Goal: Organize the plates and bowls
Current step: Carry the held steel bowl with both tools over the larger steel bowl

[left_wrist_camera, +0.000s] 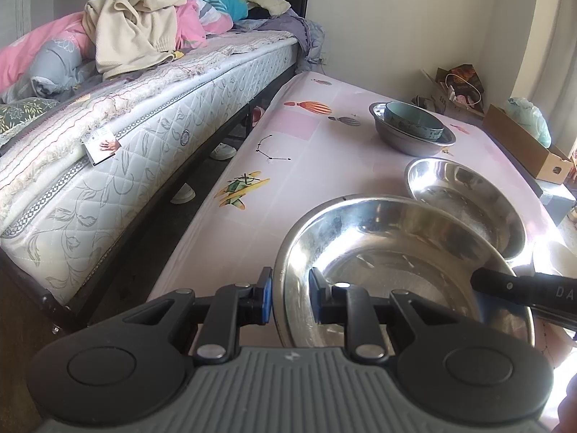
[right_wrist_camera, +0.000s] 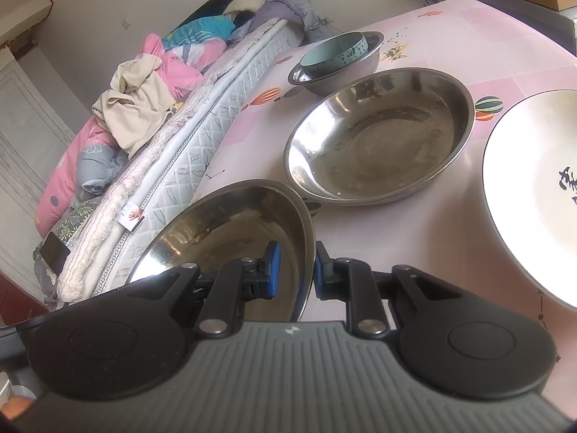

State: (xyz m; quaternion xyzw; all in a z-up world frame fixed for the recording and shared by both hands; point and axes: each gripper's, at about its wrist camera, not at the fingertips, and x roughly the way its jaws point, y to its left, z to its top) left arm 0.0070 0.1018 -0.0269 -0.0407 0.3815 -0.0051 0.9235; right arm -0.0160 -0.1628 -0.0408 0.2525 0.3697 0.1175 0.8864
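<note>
Both left gripper (left_wrist_camera: 290,301) and right gripper (right_wrist_camera: 297,270) clenched on near steel basin (left_wrist_camera: 378,252) rim; teal bowl (right_wrist_camera: 333,54) already nested far; white plate (right_wrist_camera: 533,187) unsorted.

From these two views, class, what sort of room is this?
Most likely a bedroom used for eating too: an unmade bed heaped with bedding stands right beside a table in a pink printed cloth, set with steel bowls.

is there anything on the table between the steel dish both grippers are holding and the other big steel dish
Nothing visible. The held dish, pinched by both the left gripper and the right gripper, faces the empty dish across bare tablecloth.
</note>
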